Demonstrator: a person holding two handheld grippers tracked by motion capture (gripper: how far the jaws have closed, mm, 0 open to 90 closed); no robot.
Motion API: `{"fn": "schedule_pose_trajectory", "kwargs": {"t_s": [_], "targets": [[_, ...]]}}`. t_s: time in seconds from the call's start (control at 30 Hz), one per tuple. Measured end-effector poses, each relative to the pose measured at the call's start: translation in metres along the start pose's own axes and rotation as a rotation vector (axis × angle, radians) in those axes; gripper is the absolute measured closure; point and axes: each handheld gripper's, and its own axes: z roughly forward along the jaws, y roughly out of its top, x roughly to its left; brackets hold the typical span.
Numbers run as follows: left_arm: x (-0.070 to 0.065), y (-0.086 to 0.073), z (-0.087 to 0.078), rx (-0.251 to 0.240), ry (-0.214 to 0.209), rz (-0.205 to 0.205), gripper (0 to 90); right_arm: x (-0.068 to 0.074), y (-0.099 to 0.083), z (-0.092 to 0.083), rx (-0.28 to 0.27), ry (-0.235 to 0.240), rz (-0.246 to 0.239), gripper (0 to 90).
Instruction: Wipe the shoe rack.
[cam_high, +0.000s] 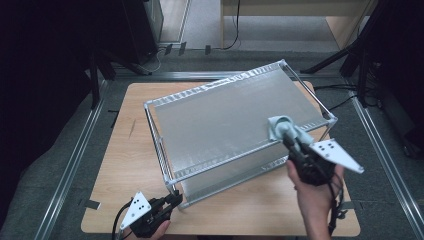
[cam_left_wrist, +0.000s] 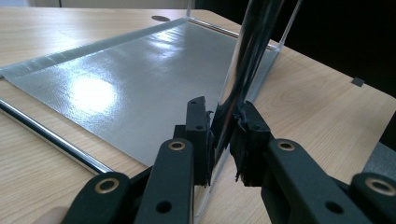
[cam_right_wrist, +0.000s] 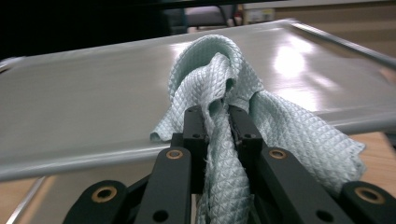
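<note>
A two-tier metal rack (cam_high: 160, 107) with grey shelf sheets stands on the wooden table (cam_high: 127, 150). My right gripper (cam_high: 287, 134) is shut on a pale green quilted cloth (cam_high: 280, 126) (cam_right_wrist: 219, 79), which rests bunched on the top shelf (cam_right_wrist: 93, 112) near its right front corner. My left gripper (cam_high: 175, 198) is shut on the rack's chrome front-left leg (cam_left_wrist: 238, 70), low down near the table. In the left gripper view the lower shelf sheet (cam_left_wrist: 135, 79) lies just beyond the jaws.
Aluminium rails (cam_high: 75, 155) frame the table on both sides. A black stand (cam_high: 95, 75) rises at the back left. Cables (cam_high: 340, 100) lie on the floor at the right. A light wooden desk (cam_high: 345, 20) stands beyond the table.
</note>
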Motion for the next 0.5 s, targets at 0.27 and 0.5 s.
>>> {"fn": "schedule_pose_trajectory", "kwargs": {"t_s": [0.27,0.5], "targets": [[0.000,0.000,0.000,-0.001,0.003,0.006,78.0,0.089,-0.014,-0.001,0.015,0.237,-0.089,79.2],[-0.002,0.001,0.004,0.000,-0.002,0.018,78.4,0.129,-0.020,0.001,0.036,0.394,-0.096,79.1]]}}
